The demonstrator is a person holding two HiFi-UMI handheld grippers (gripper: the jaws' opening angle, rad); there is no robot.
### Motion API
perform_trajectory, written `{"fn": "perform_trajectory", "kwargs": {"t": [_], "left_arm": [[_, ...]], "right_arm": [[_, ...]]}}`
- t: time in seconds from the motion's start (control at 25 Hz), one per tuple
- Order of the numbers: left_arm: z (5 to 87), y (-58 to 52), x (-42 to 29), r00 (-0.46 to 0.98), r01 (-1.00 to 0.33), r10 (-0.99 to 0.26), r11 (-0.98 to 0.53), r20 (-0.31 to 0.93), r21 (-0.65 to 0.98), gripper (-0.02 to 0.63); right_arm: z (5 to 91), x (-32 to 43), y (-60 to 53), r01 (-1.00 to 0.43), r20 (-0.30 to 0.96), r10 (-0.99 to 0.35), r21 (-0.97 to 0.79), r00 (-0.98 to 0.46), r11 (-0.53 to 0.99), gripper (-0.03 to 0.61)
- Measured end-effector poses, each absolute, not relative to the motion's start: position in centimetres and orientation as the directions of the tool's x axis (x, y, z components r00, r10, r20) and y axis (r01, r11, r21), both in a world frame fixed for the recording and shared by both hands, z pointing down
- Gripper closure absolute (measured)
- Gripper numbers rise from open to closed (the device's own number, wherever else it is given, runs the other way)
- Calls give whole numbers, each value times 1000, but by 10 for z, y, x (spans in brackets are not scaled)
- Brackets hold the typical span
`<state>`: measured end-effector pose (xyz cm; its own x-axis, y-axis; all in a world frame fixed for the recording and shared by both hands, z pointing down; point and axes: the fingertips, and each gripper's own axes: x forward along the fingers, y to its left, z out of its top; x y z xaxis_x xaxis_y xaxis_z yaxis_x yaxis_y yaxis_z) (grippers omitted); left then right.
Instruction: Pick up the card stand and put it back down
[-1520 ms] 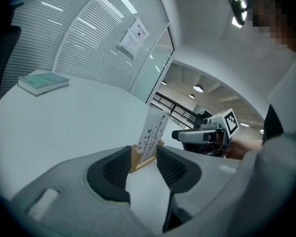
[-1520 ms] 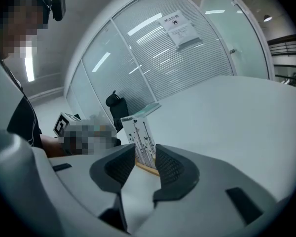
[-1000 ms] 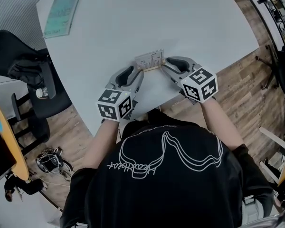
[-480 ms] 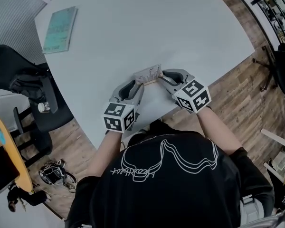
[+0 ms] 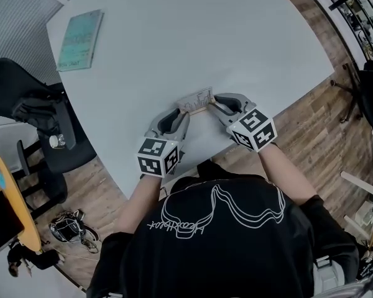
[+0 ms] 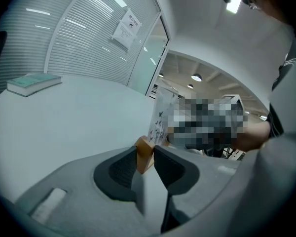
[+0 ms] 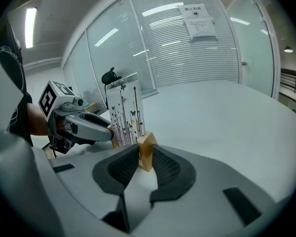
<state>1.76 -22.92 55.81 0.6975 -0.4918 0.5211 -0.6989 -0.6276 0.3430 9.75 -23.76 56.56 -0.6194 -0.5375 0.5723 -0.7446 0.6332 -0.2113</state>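
Card stand point(image 5: 196, 100): upright near the table's front edge, straight ahead of the person, between the two grippers; a clear holder with a printed card of thin stems and butterflies rises from a pale wooden base
Wooden base point(image 7: 146, 149): appears to sit on the tabletop; no gap under it can be made out
Left gripper point(image 5: 184, 111): angled down at the left end of the stand; its jaws have just been closing, and its own view shows the dark pads pinching the end of the wooden base from both sides
Right gripper point(image 5: 213, 101): angled down at the right end of the stand; its jaws have also just been closing, and the pads clamp the other end of the base
Grippers together: tips face each other across the stand, marker cubes toward the person
Table point(image 5: 174, 36): white, rounded, mostly bare
Book point(image 5: 79, 30): teal, flat at the table's far left, well apart from the stand
Chair point(image 5: 31, 104): black, beside the table's left edge
Person: black printed shirt, both forearms reaching forward to the grippers
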Motion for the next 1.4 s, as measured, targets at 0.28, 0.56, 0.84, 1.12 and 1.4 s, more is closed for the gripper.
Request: {"fn": "perform_trajectory", "kwargs": {"t": [0.28,0.56,0.84,1.12,1.4], "left_arm": [[558,-231,15,688,-713,-507,-605,518,355,500],[550,-226,18,693,-710,-511,-609,508,355,505],[525,-215,11,696,-711,-533,-606,481,357,505],[489,-194,1,683,-725,-574,-606,451,328,505],[456,-163,-7,682,-726,-585,-614,439,310,505]], "right_arm": [[564,95,-237,-742,569,-544,-190,-617,643,491],[554,98,-230,-755,559,-569,-169,-603,633,494],[529,91,-219,-755,536,-587,-157,-606,636,494],[496,82,-198,-742,494,-606,-133,-624,657,495],[461,74,-169,-741,477,-620,-106,-622,663,495]]}}
